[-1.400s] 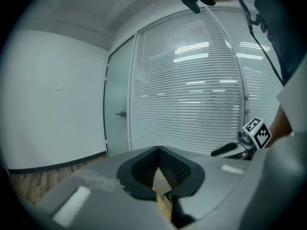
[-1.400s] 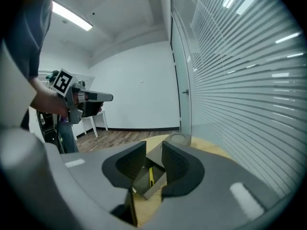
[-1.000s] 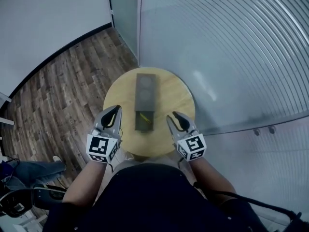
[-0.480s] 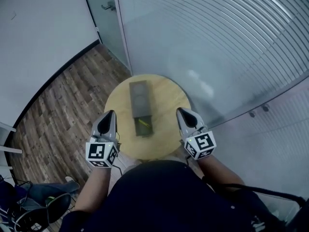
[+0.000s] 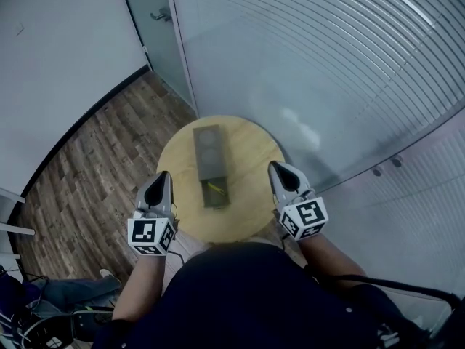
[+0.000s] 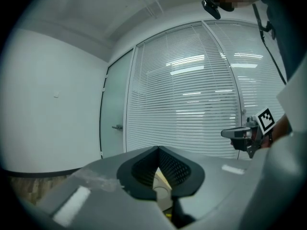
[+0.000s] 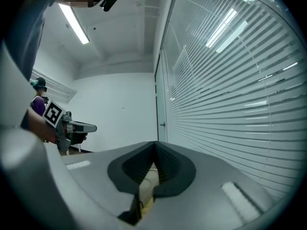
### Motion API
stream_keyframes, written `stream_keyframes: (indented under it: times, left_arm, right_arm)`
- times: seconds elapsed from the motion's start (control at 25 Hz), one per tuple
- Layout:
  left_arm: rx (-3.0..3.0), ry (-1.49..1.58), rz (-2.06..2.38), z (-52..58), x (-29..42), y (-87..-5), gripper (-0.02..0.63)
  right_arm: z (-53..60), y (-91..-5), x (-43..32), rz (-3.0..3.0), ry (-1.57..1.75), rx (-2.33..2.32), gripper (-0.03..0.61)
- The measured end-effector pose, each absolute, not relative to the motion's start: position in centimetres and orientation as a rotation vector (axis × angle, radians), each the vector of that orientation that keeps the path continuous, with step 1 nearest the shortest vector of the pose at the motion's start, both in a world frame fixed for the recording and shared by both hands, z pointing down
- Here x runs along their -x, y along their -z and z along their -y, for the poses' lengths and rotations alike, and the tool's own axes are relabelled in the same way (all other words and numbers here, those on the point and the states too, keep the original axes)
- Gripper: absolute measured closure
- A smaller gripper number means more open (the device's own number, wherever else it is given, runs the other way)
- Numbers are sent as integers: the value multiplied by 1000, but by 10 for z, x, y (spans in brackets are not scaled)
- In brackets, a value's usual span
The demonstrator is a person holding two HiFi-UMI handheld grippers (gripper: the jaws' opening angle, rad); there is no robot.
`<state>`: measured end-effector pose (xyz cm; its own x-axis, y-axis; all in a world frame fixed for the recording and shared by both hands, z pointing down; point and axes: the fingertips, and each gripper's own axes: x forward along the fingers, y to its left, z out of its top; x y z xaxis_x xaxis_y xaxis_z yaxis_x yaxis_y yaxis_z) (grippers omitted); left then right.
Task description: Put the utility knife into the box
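We hold our left gripper (image 5: 161, 177) and right gripper (image 5: 277, 167) pressed together, empty, flanking the box (image 5: 206, 147); the knife (image 5: 215, 188) lies inside.

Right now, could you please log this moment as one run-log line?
left gripper: shut, empty, left of box | right gripper: shut, empty, right of box | utility knife: inside opened box | box: on round wooden table

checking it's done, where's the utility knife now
Head view: the utility knife lies in the open near end of the box on the round table, between the left gripper and right gripper.
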<state>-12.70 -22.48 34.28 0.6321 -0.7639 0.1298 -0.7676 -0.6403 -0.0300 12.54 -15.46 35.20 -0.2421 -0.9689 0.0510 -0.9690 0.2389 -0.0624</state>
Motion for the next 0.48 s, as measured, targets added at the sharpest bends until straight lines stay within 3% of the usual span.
stream_keyframes:
  times: [0.48]
  left_arm:
    - [-2815,-254,1325,222,147,-352,608]
  right_arm:
    - [161,-370,-109,2474,-174,-1897,571]
